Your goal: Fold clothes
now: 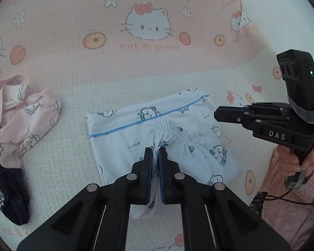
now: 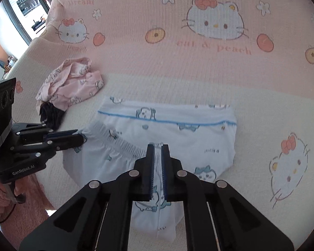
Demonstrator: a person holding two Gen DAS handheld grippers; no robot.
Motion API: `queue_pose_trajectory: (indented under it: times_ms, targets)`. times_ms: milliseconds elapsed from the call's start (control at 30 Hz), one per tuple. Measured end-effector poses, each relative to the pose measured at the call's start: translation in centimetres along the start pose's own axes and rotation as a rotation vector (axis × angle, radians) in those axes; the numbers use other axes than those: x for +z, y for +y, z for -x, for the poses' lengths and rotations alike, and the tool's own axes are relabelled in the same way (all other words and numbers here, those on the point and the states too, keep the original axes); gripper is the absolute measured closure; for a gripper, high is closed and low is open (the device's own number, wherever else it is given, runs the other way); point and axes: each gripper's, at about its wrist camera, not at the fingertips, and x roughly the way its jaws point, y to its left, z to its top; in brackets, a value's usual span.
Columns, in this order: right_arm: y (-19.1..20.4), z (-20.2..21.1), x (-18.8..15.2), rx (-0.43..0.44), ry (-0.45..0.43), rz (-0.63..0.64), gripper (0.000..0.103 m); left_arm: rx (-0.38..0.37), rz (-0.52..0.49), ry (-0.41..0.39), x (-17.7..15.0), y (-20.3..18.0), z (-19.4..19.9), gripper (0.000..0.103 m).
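Three pieces of clothing on the bed so far as I can see, and only one is getting any attention. The white trousers (image 2: 178, 129) with the blue piping and little cartoon animals lie in the middle of the cat-and-peach bedspread (image 2: 198, 79), already doubled over into a fairly compact block, so I'd say that one is partway folded, not finished.

Both tools are clamped on it. The left gripper (image 1: 156, 152) has its jaws pinched tight on the gathered elastic cuff, cloth visibly squeezed between the pads. The right gripper (image 2: 158, 148) is likewise clenched on the ribbed edge of the same garment, further right along it. From the right camera that elastic band runs stretched between the two tips, so it looks like they're holding one end up, probably to bring it across for the next fold. That's my read, anyway.

What's left: quite a lot. The pink pyjama piece (image 1: 21, 113) sits crumpled off to the left, well apart from the trousers, and a dark garment (image 1: 8, 192) lies bunched on its near side, touching it. Neither looks folded at all.

So roughly: one item mid-fold, two untouched. A person's pink fuzzy sleeve (image 1: 293, 188) shows at the right edge behind the handle.
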Motion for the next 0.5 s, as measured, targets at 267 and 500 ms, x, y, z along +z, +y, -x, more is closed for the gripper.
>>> queue_pose_trajectory:
  times_ms: [267, 500]
  targets:
    - [-1.7, -2.0, -0.4, 0.071, 0.135, -0.003, 0.060, -0.073, 0.068, 0.201, -3.1, 1.8, -4.1, 0.095]
    - [-0.7, -5.4, -4.3, 0.039, 0.238, 0.014, 0.078, -0.109, 0.085, 0.196, -5.0, 1.0, -4.4, 0.095]
